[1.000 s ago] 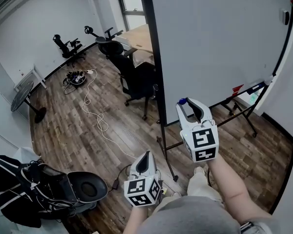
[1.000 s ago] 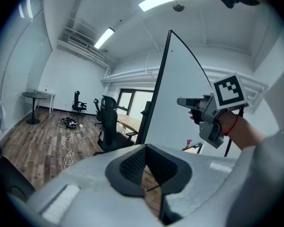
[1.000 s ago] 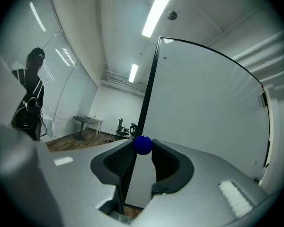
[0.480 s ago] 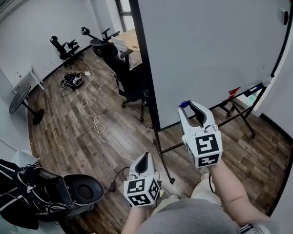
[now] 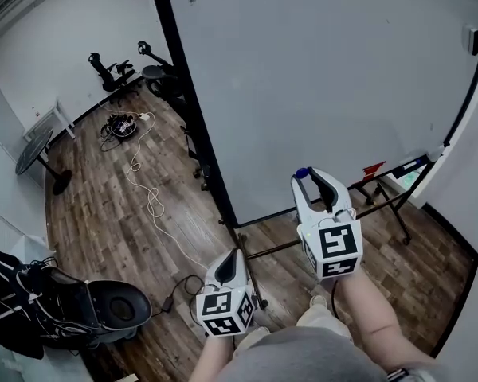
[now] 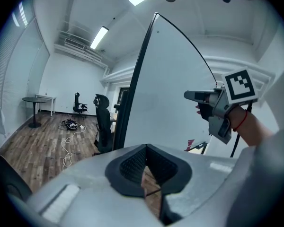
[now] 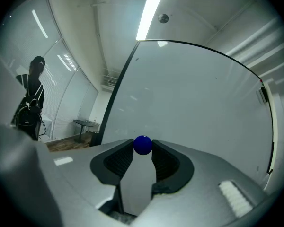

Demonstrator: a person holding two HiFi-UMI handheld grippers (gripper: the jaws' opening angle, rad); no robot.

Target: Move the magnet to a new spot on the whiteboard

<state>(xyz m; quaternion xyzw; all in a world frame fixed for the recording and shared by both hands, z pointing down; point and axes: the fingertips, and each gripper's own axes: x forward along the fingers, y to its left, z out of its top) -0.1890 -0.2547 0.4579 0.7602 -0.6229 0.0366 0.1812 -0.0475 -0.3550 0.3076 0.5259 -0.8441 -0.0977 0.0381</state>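
The big whiteboard (image 5: 327, 78) on its wheeled stand fills the upper right of the head view. A small blue ball-shaped magnet (image 5: 302, 172) is pinched at the tips of my right gripper (image 5: 309, 175), which is shut on it and points level at the board's lower part. In the right gripper view the magnet (image 7: 143, 145) sits between the two pads, with the whiteboard (image 7: 194, 93) behind it. Whether it touches the board I cannot tell. My left gripper (image 5: 233, 255) hangs lower and to the left, shut and empty. The left gripper view shows the left gripper (image 6: 146, 147), the right gripper (image 6: 191, 96) and the whiteboard (image 6: 175, 103).
The board's stand legs (image 5: 247, 255) reach across the wood floor under my hands. A white cable (image 5: 147, 201) snakes over the floor at left. Office chairs (image 5: 111, 74) stand at the back, a black bag (image 5: 32, 313) lies bottom left. An eraser (image 5: 468, 38) clings to the board's top right.
Both grippers have come closer to the whiteboard, whose dark left edge has slid left in the head view. The magnet stays pinched in the right gripper.
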